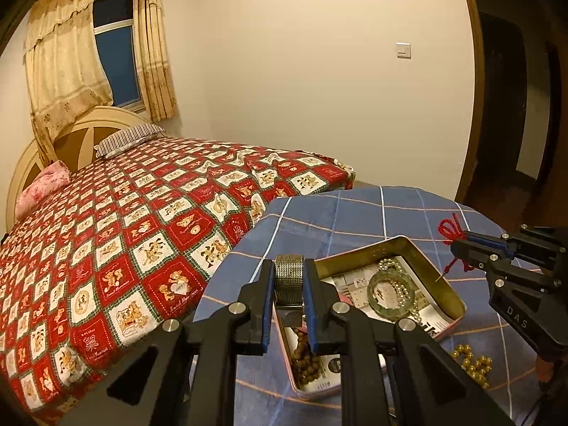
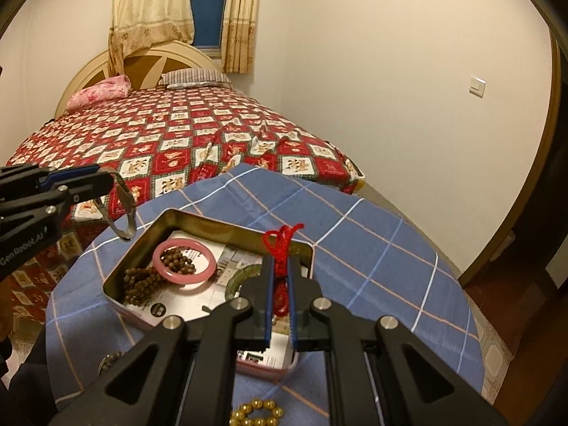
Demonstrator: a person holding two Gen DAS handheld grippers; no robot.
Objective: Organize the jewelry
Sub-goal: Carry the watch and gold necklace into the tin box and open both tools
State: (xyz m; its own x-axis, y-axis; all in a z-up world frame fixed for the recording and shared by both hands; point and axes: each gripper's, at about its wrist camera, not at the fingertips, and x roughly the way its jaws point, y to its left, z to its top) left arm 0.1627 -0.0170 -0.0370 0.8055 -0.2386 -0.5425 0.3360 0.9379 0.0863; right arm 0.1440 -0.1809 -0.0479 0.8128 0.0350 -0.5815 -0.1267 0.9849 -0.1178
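Left wrist view: my left gripper [image 1: 289, 284] clamps a mesh band [image 1: 289, 266]; my right gripper [image 2: 280, 277] pinches a red cord [image 2: 281, 245] above the tin [image 2: 170, 218].

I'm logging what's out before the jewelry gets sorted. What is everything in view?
tin: one, gold inside, on the table
pink bangle: one, in the tin
green bangle: one, in the tin
brown beads: one strand, in the tin
pearl strand: one, pale, in the tin
gold beads: one bracelet, on the cloth beside the tin
tablecloth: one, blue checked
bed: one, red patchwork cover
watch band: one, metal mesh, in the left tongs
red cord: one, in the right tongs
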